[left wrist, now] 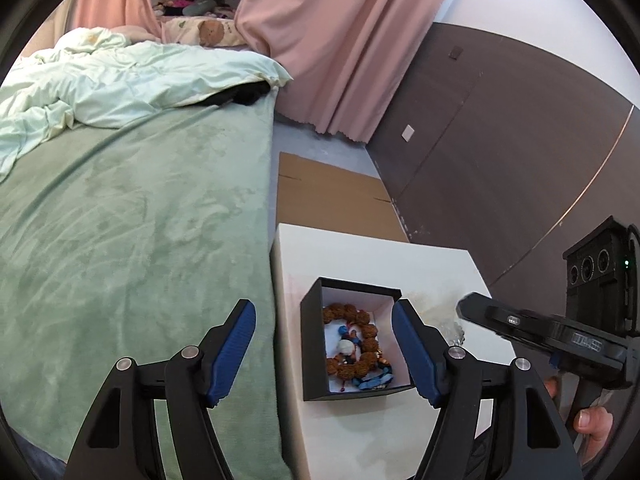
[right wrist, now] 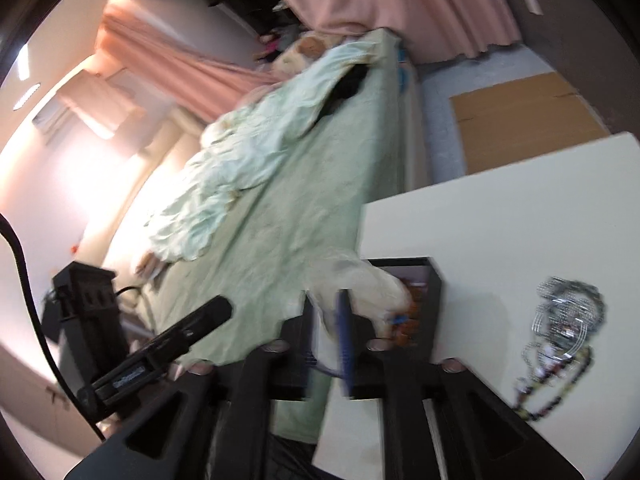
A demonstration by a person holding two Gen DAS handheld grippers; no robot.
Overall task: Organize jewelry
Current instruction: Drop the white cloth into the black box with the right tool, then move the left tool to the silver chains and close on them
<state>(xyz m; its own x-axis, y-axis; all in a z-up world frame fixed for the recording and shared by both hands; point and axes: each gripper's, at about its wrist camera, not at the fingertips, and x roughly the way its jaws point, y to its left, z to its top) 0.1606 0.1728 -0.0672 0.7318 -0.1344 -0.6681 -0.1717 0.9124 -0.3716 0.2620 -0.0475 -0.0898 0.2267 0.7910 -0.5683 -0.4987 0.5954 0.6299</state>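
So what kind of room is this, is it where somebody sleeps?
Most likely a bedroom. There is a bed with a rumpled pale quilt, pink curtains hang behind it, and a pillow lies at its far end.

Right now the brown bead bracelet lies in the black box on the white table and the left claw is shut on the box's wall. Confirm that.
Not quite. The brown bead bracelet does lie in the black box on the white table, but the left claw is open: in the left wrist view its blue pads stand wide apart, gripping nothing.
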